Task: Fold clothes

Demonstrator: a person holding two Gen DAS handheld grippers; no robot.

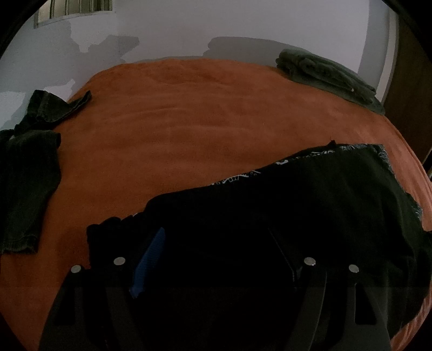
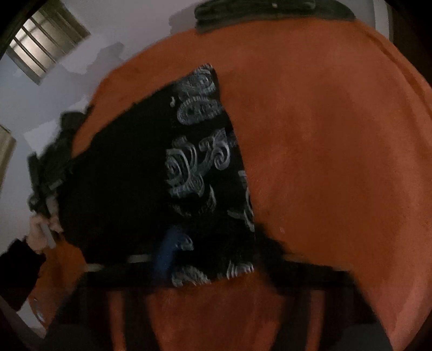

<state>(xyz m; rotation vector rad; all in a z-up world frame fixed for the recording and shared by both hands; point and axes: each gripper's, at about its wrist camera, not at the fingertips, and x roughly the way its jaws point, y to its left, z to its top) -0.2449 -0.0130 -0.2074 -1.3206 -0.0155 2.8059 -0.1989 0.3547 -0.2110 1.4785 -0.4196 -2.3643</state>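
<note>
Left wrist view: orange fleecy blanket covers the bed, soft nap, shallow ripples. Black garment lies flat across the near right part, smooth matte cloth, pale print showing only along its far edge and right corner. Left gripper sits over the garment's near edge; fingers spread wide, blue ribbed pad on the left finger, black cloth fills the gap between them; cannot tell if anything is pinched. Dark ribbed knit piece lies rumpled at the left edge, well apart. Folded grey-green stack sits at the far right corner. Pale wall behind.

Right wrist view: blurred. Same garment hangs lifted above the blanket, here showing big grey-blue swirl print, not seen like this in the other view. Right gripper holds its lower edge; blue pad presses against the cloth, jaws closed onto it. A hand with a dark sleeve shows at far left by the garment's other end. Barred window top left. Folded stack at top edge.
</note>
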